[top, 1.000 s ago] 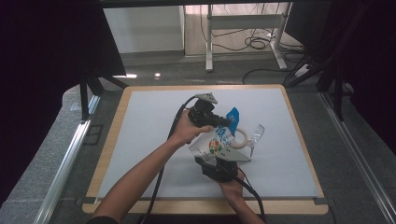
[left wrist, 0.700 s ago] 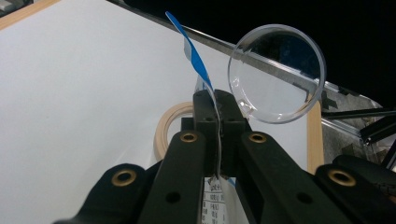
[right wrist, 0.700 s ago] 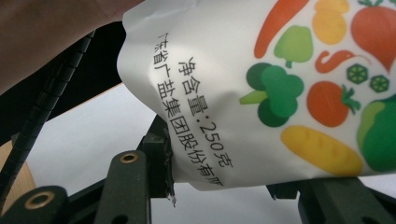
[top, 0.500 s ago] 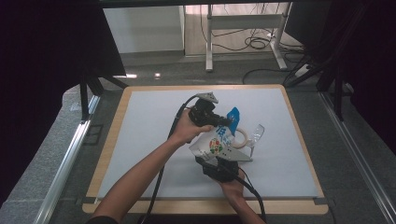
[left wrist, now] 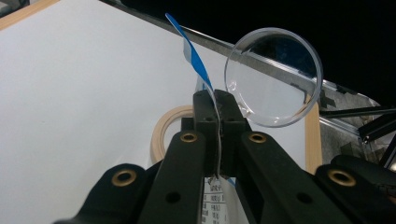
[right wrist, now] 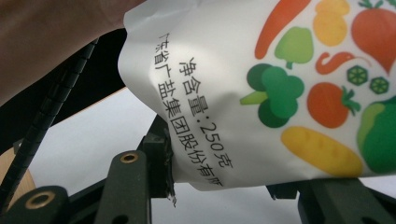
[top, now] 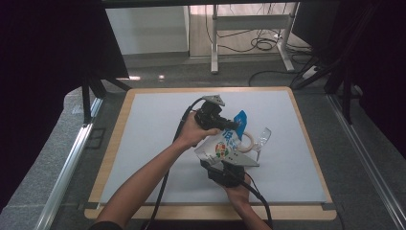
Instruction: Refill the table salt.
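Salt bag (top: 221, 146) — white pouch printed with vegetables and blue at its top, held above the middle of the white table mat (top: 143, 143), clear of the surface. Your left gripper (left wrist: 215, 100) has its jaws pressed together on the bag's thin blue top edge. Your right gripper (top: 225, 168) clamps the bag's lower body between jaws roughly half apart. Nearby items — a clear plastic cup (left wrist: 273, 77) lying on its side just beyond the bag, and a wooden ring (left wrist: 166, 128) flat on the mat beside it.
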Tool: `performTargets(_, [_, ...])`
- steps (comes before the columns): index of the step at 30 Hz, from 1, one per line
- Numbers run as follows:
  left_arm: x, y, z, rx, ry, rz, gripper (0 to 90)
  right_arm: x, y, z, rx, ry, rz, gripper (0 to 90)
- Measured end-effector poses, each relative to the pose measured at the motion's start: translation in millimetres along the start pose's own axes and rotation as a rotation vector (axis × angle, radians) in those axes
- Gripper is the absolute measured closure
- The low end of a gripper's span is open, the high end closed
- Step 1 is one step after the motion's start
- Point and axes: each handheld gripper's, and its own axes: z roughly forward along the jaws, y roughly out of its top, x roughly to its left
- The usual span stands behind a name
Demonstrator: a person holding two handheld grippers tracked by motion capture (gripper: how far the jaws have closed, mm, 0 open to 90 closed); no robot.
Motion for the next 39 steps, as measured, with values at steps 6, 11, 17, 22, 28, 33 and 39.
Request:
performTargets(6, [0.3,1.4,1.9,0.01,0.003,0.007,89.8,0.4,0.7,0.6,-0.003,-0.01,0.008,53.4])
performTargets(11, [-0.1,1.9,3.1,0.012,0.003,0.007,89.8,0.2,0.8,1.6,-0.006,-0.017,0.005,53.4])
performTargets(17, [0.9,1.3,4.4,0.013,0.003,0.008,89.8,0.2,-0.1,3.7,-0.003,-0.025,-0.001,53.4])
performTargets(22, [1.9,1.0,5.6,0.018,0.003,0.006,89.8,-0.3,-0.9,5.2,0.0,-0.024,0.0,53.4])
performTargets(28, [2.5,1.0,6.6,0.02,0.001,0.005,89.8,0.0,-1.5,6.9,-0.003,-0.031,-0.002,53.5])
performTargets(33, [4.2,0.5,6.8,0.03,0.004,0.009,89.9,0.1,-2.1,9.0,-0.004,-0.035,0.003,53.5])
performTargets(39, [3.7,0.7,6.9,0.027,0.0,0.008,89.8,0.6,-2.2,9.3,-0.008,-0.038,0.004,53.5])
